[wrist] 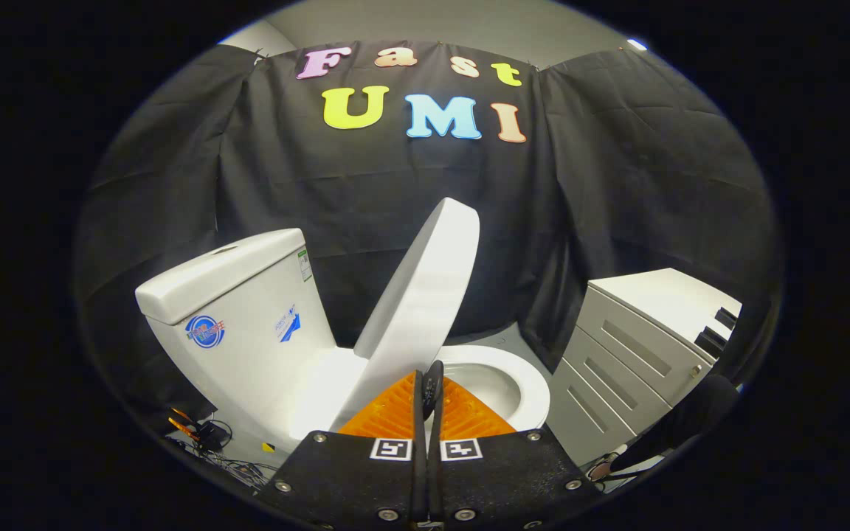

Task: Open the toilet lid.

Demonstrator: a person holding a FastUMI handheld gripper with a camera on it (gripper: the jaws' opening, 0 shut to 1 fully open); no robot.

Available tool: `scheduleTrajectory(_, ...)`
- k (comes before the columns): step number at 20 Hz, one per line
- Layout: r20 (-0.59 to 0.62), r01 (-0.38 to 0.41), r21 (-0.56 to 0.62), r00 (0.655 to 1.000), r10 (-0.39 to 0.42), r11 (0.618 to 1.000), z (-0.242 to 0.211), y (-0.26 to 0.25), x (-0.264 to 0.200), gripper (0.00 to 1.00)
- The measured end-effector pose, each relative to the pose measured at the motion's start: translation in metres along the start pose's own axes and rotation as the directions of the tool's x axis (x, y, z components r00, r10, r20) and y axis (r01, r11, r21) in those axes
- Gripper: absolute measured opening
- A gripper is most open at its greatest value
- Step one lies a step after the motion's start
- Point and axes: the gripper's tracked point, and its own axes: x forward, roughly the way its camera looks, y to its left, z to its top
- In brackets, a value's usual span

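Claw [429,394]: its 2 fingers are pressed together, tips meeting, nothing between them. The tips sit right at the near edge of the toilet lid [425,284], at or just beside it; contact can't be confirmed.

Toilet lid: raised well off the seat, standing at a steep slant, its top edge leaning to the right and away from the tank [237,317]. Its underside faces right, over the bowl. A clear gap shows between lid and tank, so it rests on nothing behind it.

Toilet bowl [502,383]: open, with the white rim and inner basin showing just beyond and to the right of the fingertips.

Tank: left of the lid, with a flat top, a round sticker and a smaller sticker on the side facing the claw, and a small label on its far corner.

Cabinet [635,354]: light grey, slotted drawer fronts, to the right of the bowl, close beside it.

Cables [207,435]: a tangle on the floor near the tank's base, on the left.

A dark sleeve [679,424] crosses in front of the cabinet's near corner.
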Motion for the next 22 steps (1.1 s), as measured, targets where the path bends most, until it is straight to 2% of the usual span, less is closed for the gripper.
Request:
scheduleTrajectory(5, 0.029, -0.022, -0.079, 0.999, 0.024, 0.997, 0.016, 0.031, -0.007, 0.0)
scheduleTrajectory(22, 0.083, -0.067, -0.198, 0.993, 0.084, 0.978, 0.04, 0.136, -0.015, 0.0)
